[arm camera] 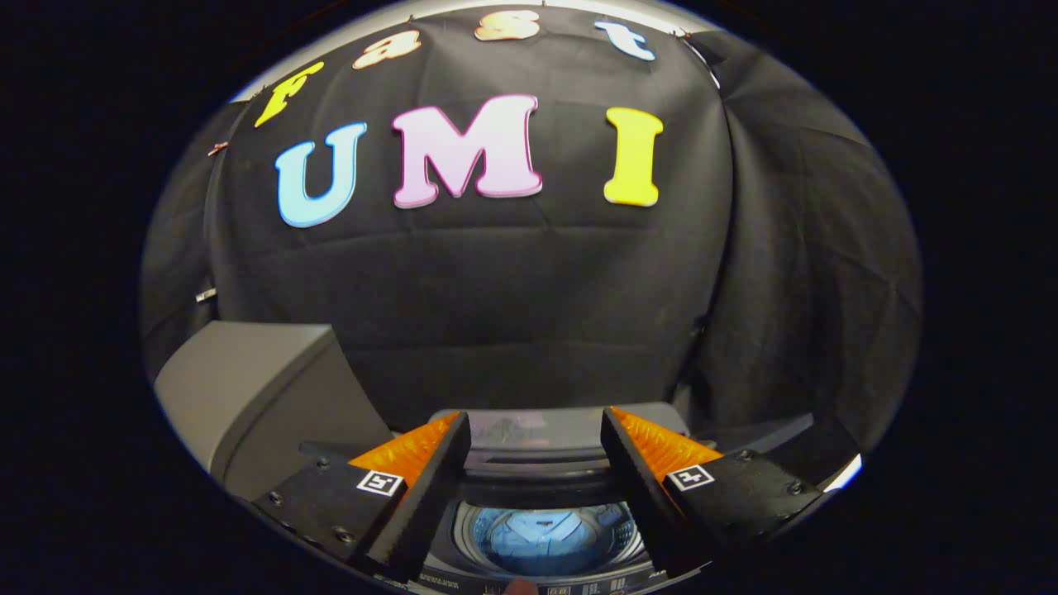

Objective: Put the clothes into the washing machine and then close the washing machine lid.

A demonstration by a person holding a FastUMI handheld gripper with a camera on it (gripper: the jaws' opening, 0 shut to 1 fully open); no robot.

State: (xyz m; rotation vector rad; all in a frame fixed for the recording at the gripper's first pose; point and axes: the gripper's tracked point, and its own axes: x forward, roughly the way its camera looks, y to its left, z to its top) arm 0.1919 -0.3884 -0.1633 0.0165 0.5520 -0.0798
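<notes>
My gripper (536, 438) hangs above a top-loading washing machine (496, 570), open, with nothing between its fingers. Below and between the fingers I look down into the round drum (547, 541), whose mouth is uncovered. Light blue cloth (545, 537) lies inside the drum. Just beyond the opening, between the fingertips, a grey panel (537, 430) stands at the back of the machine; it looks like the raised lid, though I cannot tell for sure. The machine's control strip (579, 588) shows at the near rim.
A grey box-like unit (248, 388) stands to the left of the machine, close beside my left finger. Black cloth (529, 289) hangs as the wall behind and to the right of the machine.
</notes>
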